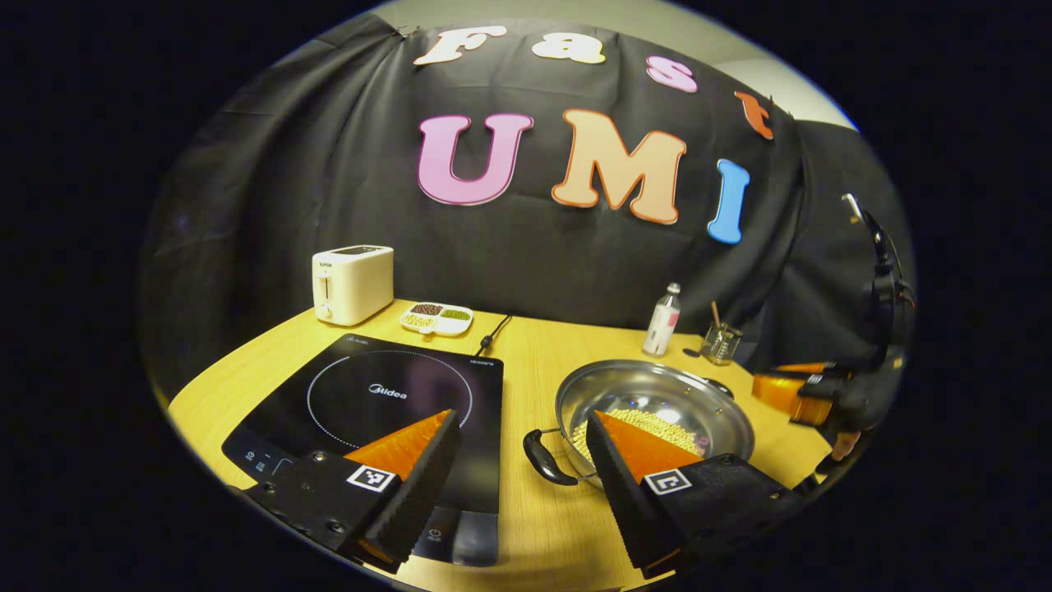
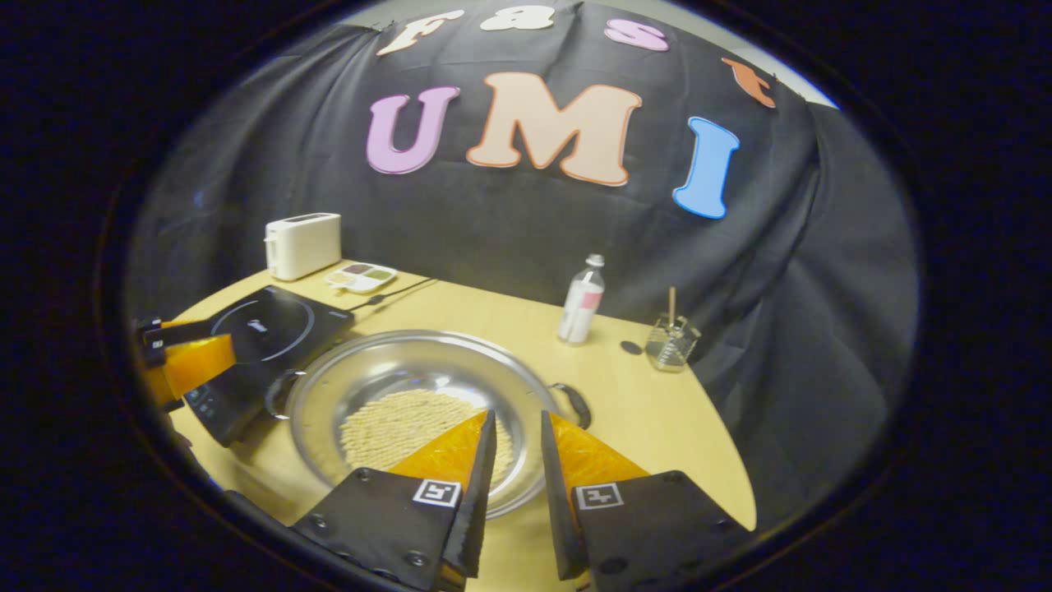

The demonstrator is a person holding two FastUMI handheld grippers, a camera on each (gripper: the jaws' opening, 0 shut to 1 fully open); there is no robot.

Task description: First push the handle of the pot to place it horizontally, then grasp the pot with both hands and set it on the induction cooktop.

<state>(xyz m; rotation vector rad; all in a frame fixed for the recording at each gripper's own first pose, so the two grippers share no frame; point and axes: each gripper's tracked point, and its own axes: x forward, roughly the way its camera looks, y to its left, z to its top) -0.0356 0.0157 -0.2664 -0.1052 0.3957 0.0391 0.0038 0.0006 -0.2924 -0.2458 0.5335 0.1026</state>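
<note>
The left hand-held gripper (image 1: 522, 423) is hovering released, its fingers spread wide between the black glass induction cooktop (image 1: 386, 403) and the round stainless-steel pot (image 1: 657, 407). The pot, holding pale yellow beans (image 2: 411, 427), is sitting on the light wooden worktop (image 1: 534, 345) just beside the cooktop, its black side handle (image 1: 544, 460) pointing toward the camera. The right hand-held gripper (image 2: 518, 423) is hanging over the pot's near rim, jaws parted and gripping nothing.

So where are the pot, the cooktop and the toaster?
pot (image 2: 394, 362), right gripper view, on its bare inner wall.
cooktop (image 1: 362, 395), left gripper view, on the glass inside the ring.
toaster (image 1: 357, 288), left gripper view, on its front side.
</note>
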